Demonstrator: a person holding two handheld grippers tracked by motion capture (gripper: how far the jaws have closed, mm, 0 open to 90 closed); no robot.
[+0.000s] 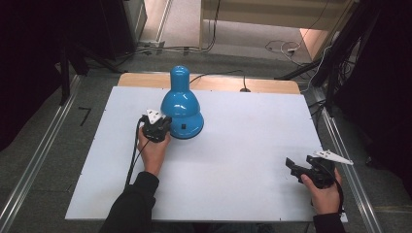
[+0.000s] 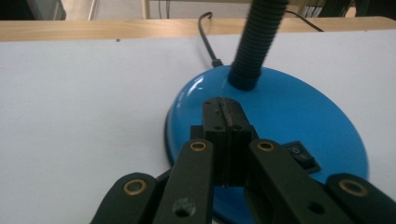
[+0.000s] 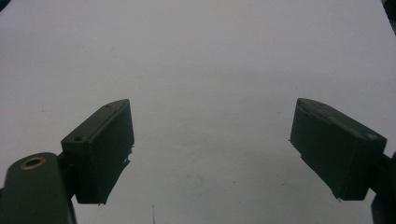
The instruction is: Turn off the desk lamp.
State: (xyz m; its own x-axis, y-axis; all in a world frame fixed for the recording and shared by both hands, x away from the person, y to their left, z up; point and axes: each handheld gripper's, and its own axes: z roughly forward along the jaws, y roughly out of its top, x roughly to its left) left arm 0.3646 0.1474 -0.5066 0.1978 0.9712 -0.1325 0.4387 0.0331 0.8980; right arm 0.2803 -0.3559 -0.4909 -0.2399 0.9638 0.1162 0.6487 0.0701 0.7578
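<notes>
We are holding the left gripper [image 1: 156, 127] with its jaws pressed together on nothing, their tips poised over the near part of the blue desk lamp's [image 1: 182, 104] round base [image 2: 280, 121]; whether they are touching it we cannot tell. The left gripper view is giving us what the high view hides: a black rocker switch [image 2: 301, 156] on the base right of the jaws, the ribbed black neck [image 2: 254, 42] rising behind them, and the power cord [image 2: 208, 39] running back to the wooden edge [image 2: 93, 29]. We are keeping the right gripper [image 1: 299, 170] well to the lamp's right, jaws spread wide over bare white tabletop [image 3: 210, 70]. The lamp is standing toward the far side of the tabletop, with open room all around it. Grey floor and cables are lying beyond.
</notes>
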